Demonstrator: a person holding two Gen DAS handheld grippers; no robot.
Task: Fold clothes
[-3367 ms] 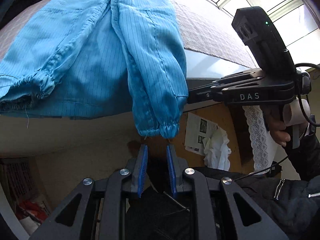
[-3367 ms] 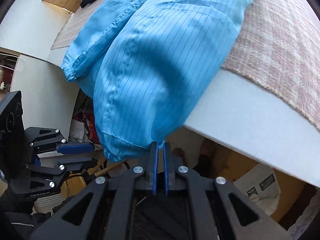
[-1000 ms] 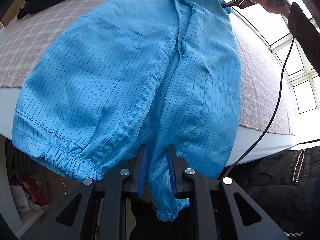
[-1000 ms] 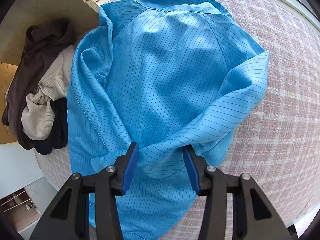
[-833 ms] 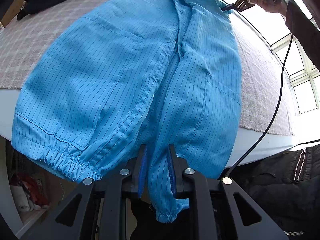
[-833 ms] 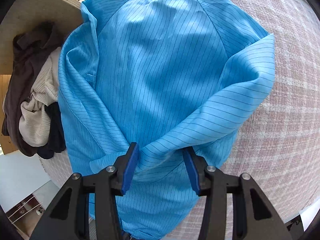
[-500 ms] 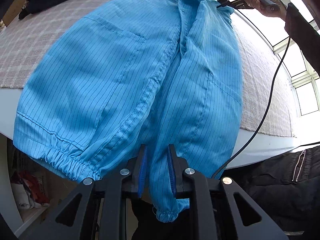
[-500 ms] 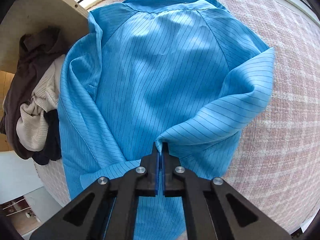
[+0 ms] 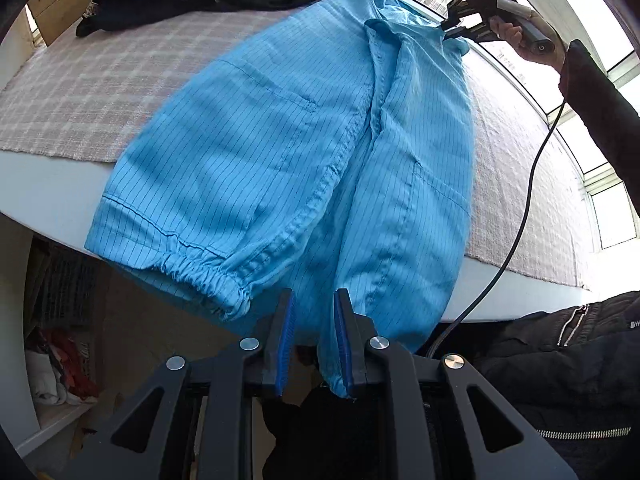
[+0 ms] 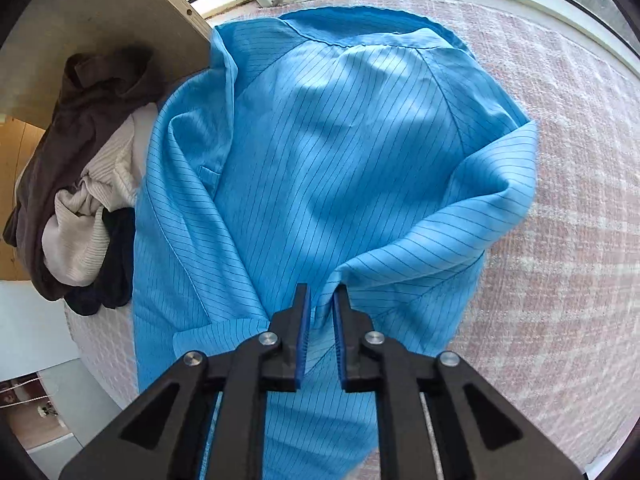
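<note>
Two tools tend the blue pinstriped jacket (image 9: pixel 280 140) draped over the table (image 9: pixel 60 188) edge. The left tool (image 9: pixel 314 340) sits loose around the hanging cuff, and the right tool (image 10: pixel 320 328) has just been opening, with the sleeve fold between its jaws. Pinch both firmly before lifting.

Both tongs, left (image 9: pixel 313 340) and right (image 10: pixel 320 336), are black angular frames with ribbed blue pads (image 9: pixel 285 344) and round silver screws (image 9: pixel 249 344). A black cable (image 9: pixel 520 216) trails from the right one. The person wears a black zipped jacket (image 9: pixel 560 368) with a dark sleeve (image 9: pixel 600 96).
</note>
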